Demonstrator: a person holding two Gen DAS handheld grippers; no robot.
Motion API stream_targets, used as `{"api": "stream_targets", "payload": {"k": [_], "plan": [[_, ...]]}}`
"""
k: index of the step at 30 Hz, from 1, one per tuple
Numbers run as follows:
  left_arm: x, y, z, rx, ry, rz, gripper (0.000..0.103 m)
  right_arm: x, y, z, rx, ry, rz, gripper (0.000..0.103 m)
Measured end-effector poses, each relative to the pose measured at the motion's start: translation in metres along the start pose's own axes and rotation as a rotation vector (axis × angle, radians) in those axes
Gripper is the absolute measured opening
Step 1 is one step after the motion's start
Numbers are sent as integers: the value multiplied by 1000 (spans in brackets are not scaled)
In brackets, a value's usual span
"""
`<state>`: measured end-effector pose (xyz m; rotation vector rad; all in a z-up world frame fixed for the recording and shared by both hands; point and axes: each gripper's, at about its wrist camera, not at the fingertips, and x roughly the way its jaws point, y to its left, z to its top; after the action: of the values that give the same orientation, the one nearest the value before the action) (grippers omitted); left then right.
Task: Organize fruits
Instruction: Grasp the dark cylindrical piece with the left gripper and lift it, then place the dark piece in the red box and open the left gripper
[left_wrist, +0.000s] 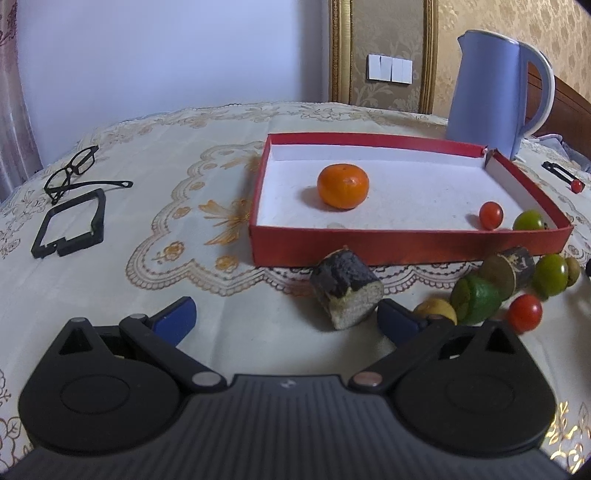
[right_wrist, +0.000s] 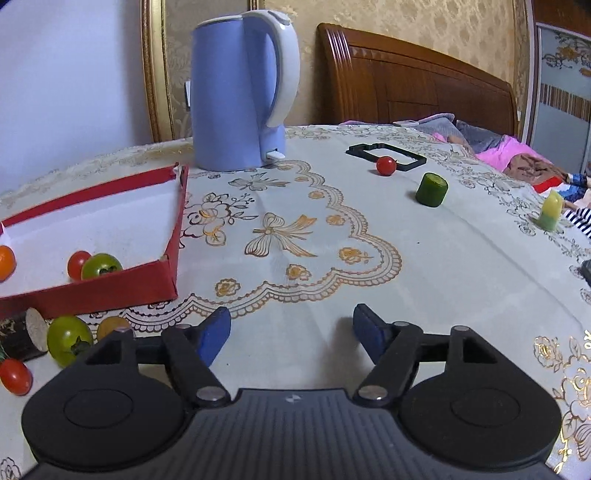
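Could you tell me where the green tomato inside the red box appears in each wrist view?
Left wrist: the green tomato sits in the red box's near right corner, beside a red cherry tomato.
Right wrist: the green tomato lies at lower left, same corner.
Shared landmark: the blue kettle.

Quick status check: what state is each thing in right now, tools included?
Left tool: open, empty.
Right tool: open, empty.
Red box: lidless, holds three fruits.
Orange: in box.
Green tomato: in box, beside red tomato.
Kettle: upright, lid shut.
Glasses: unfolded.
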<state>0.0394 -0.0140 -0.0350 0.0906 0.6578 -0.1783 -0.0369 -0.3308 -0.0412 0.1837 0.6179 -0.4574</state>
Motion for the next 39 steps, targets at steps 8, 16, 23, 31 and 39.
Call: {"api": "stream_targets", "payload": {"k": [8, 16, 23, 31, 39], "plan": [[1, 1, 3, -30, -19, -21, 85, 2, 0, 0, -3, 3, 6, 76], [-6, -2, 1, -7, -51, -23, 36, 1, 0, 0, -3, 3, 6, 77], [-12, 2, 2, 0, -50, -72, 28, 1, 0, 0, -3, 2, 6, 77], [-28, 0, 38, -1, -143, -101, 28, 1, 0, 0, -3, 2, 7, 78], [32, -1, 64, -23, -55, -40, 28, 1, 0, 0, -3, 2, 7, 78]]}}
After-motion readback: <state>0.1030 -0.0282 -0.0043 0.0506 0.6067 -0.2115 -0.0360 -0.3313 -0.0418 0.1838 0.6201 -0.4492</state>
